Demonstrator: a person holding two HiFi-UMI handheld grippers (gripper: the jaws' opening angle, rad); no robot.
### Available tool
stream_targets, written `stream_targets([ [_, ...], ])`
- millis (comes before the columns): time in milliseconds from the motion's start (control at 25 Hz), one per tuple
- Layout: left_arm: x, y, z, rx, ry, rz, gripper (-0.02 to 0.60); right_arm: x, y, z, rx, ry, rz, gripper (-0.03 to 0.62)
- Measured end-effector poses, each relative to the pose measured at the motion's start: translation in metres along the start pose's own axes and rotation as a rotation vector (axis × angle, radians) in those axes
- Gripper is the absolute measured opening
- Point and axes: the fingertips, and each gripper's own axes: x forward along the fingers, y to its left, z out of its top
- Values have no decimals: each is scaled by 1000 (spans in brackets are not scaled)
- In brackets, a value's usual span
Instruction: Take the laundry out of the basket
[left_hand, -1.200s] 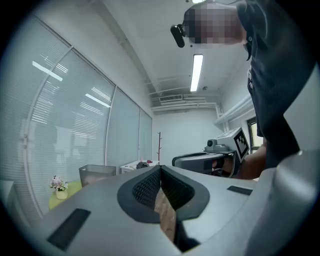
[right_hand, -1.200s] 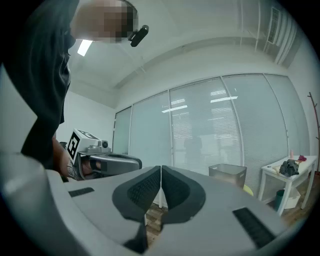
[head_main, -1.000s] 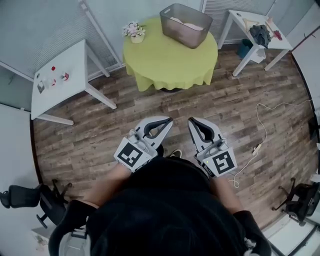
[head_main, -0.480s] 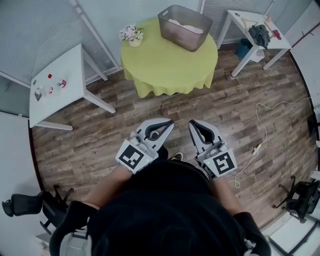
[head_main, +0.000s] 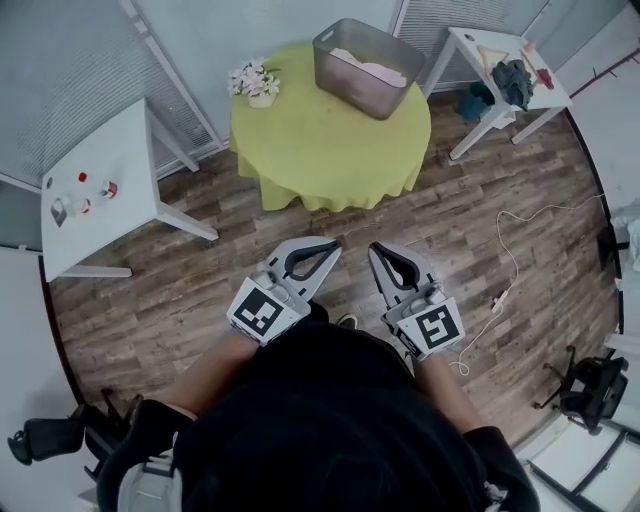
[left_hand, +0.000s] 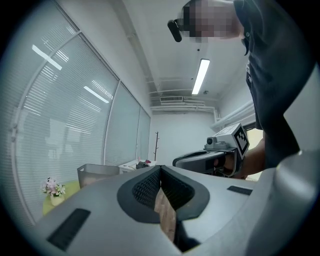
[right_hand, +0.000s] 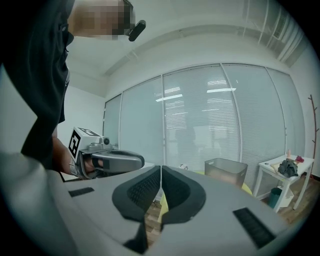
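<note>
A grey laundry basket (head_main: 366, 66) stands at the far edge of a round table under a yellow-green cloth (head_main: 320, 135); pale pinkish laundry (head_main: 372, 69) lies inside it. The basket (left_hand: 97, 174) shows at the left in the left gripper view and the basket (right_hand: 225, 171) at the right in the right gripper view. My left gripper (head_main: 334, 243) and right gripper (head_main: 375, 246) are held side by side close to my body, over the wooden floor, well short of the table. Both are shut with nothing between their jaws.
A pot of flowers (head_main: 251, 83) sits on the round table's left edge. A white table (head_main: 95, 190) with small items stands at the left, another white table (head_main: 500, 60) with dark cloth at the back right. A cable (head_main: 515, 265) trails on the floor; office chairs (head_main: 590, 385) stand nearby.
The view has shifted: the round table and basket sit slightly lower and further left in the picture. Both grippers stay shut and side by side.
</note>
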Motion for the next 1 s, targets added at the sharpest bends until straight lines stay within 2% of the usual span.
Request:
stream_targets([
  [440, 14, 51, -2, -16, -5, -113, 11, 44, -12, -3, 15, 33, -105, 26],
  [760, 42, 50, -8, -36, 16, -164, 11, 36, -42, -8, 25, 44, -166, 26],
  [1000, 87, 42, -2, -12, 20, -156, 11, 16, -89, -6, 28, 9, -177, 26],
])
